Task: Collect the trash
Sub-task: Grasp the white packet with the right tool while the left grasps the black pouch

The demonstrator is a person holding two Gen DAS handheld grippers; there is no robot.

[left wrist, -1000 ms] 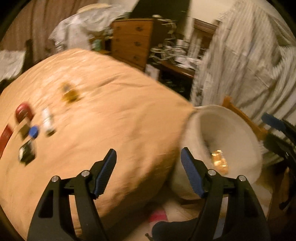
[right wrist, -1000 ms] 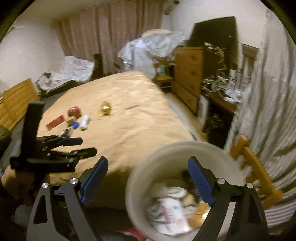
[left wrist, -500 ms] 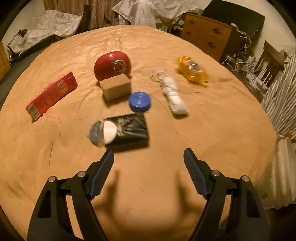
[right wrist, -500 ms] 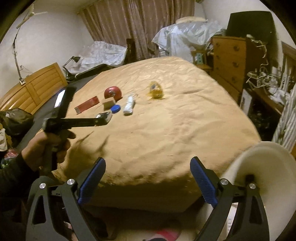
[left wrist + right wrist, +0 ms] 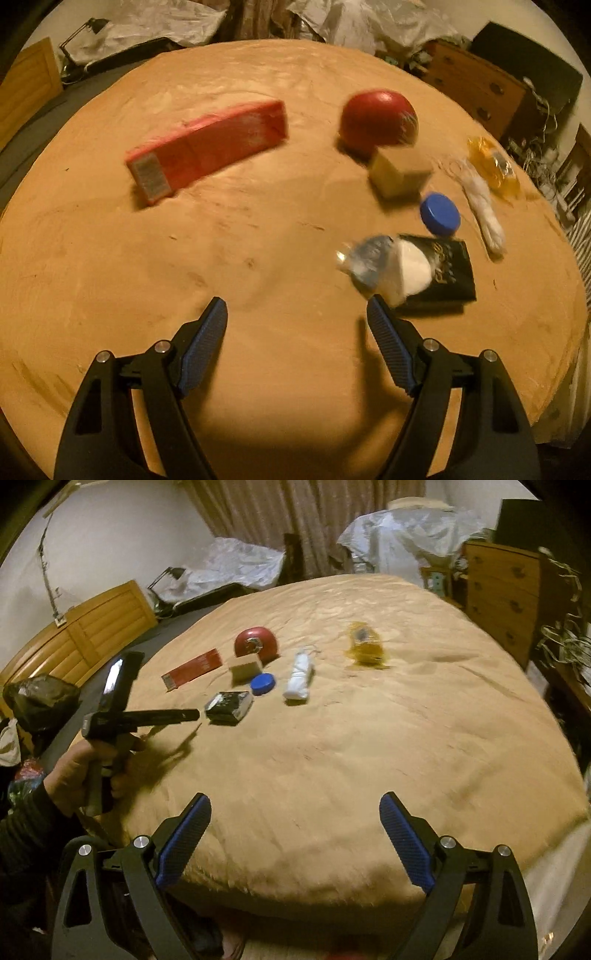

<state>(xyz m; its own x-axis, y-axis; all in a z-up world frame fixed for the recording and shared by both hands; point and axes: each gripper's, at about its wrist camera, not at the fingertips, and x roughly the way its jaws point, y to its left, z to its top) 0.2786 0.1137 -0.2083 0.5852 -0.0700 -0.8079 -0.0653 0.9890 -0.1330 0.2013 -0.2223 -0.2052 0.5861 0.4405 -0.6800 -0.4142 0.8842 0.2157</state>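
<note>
You are working over the tan bedspread [image 5: 369, 738], and every piece of trash is lying on it around the red round tin [image 5: 378, 120]. The long red carton [image 5: 207, 146] is lying well to the tin's left; the black packet [image 5: 439, 275], with what is probably crumpled wrapping at its end, is sitting nearest you, below the tin. The small tan box [image 5: 400, 173] is touching the tin's front, the white roll [image 5: 482, 208] and yellow wrapper [image 5: 493, 168] are lying to its right, and the blue cap [image 5: 439, 214] is resting between box and packet. Your left gripper [image 5: 297, 310] is hovering wide open and empty beside the packet; your right gripper [image 5: 295, 806] is gaping empty, well apart from the tin.
</note>
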